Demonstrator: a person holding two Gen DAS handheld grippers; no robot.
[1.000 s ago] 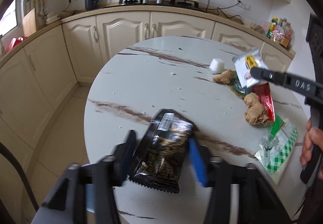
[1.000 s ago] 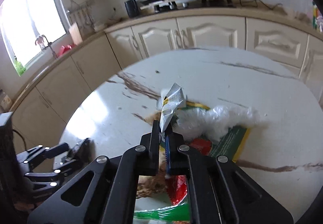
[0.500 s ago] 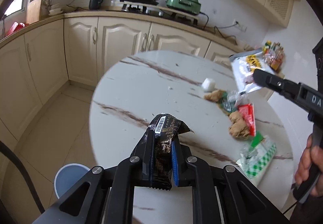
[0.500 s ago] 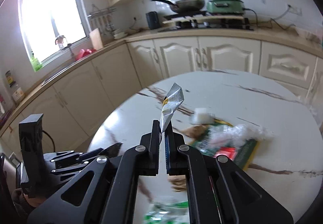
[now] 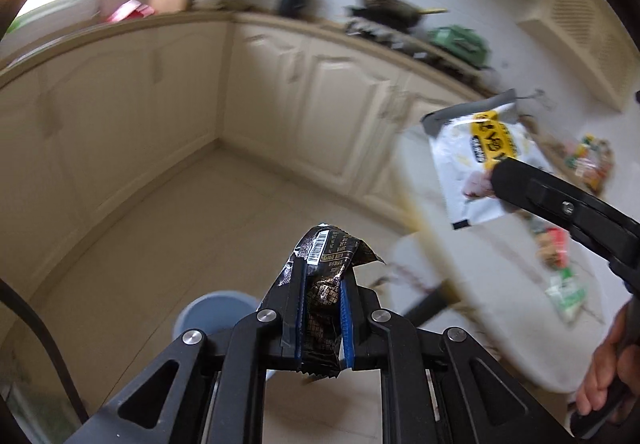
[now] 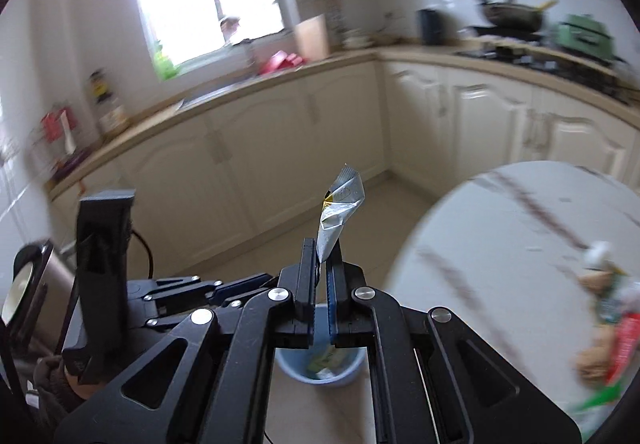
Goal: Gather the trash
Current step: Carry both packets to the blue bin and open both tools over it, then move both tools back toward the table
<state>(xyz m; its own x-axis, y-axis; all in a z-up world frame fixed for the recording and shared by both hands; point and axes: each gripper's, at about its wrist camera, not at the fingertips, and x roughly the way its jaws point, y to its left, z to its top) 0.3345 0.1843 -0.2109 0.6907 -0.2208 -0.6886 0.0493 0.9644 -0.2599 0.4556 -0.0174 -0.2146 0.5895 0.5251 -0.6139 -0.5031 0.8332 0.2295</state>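
Note:
My left gripper (image 5: 322, 276) is shut on a black snack wrapper (image 5: 326, 264) and holds it in the air off the table, above the floor. A blue trash bin (image 5: 212, 310) stands on the floor just below and left of it. My right gripper (image 6: 323, 256) is shut on a white and silver packet (image 6: 340, 212), which shows with yellow print in the left wrist view (image 5: 478, 160). The bin (image 6: 320, 364), with some trash inside, sits directly under the right gripper's fingers. The left gripper also shows in the right wrist view (image 6: 224, 290).
The round white marble table (image 6: 500, 244) lies to the right, with crumpled brown paper, red and green wrappers (image 6: 608, 328) near its edge. Cream kitchen cabinets (image 6: 280, 148) line the walls. Beige tiled floor (image 5: 180, 212) lies between the table and the cabinets.
Both grippers swung left off the table with their wrappers, out over the floor above the blue bin. One second ago the left gripper was open around the black wrapper; it closed on it.

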